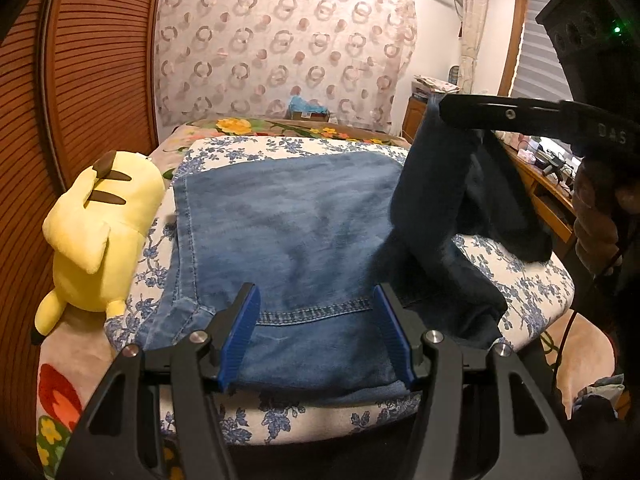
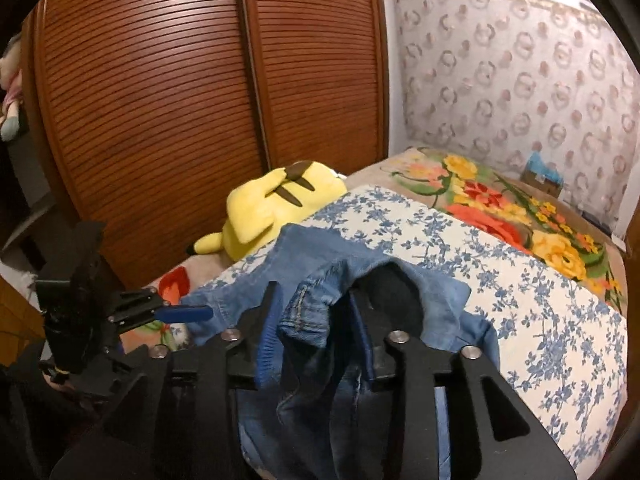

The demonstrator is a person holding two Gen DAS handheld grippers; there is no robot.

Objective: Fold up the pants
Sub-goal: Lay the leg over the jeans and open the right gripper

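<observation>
Blue jeans [image 1: 288, 220] lie spread on a blue-flowered pad [image 1: 524, 280] on the bed. My left gripper [image 1: 317, 320] hovers open over their near hem, pads wide apart, nothing pinched. At the right, part of the jeans [image 1: 440, 200] hangs lifted and dark from my right gripper [image 1: 444, 106]. In the right wrist view the bunched waistband [image 2: 308, 312] sits between the right gripper's [image 2: 314, 320] jaws, which stand apart and do not press it. The left gripper [image 2: 188, 314] shows at the left by the denim's edge.
A yellow plush toy [image 1: 96, 232] lies at the pad's left edge, against slatted wooden wardrobe doors [image 1: 80, 80]. A flowered blanket [image 2: 520, 216] covers the bed beyond. A wooden desk [image 1: 548, 196] stands at the right. A hand [image 1: 596, 224] holds the right gripper.
</observation>
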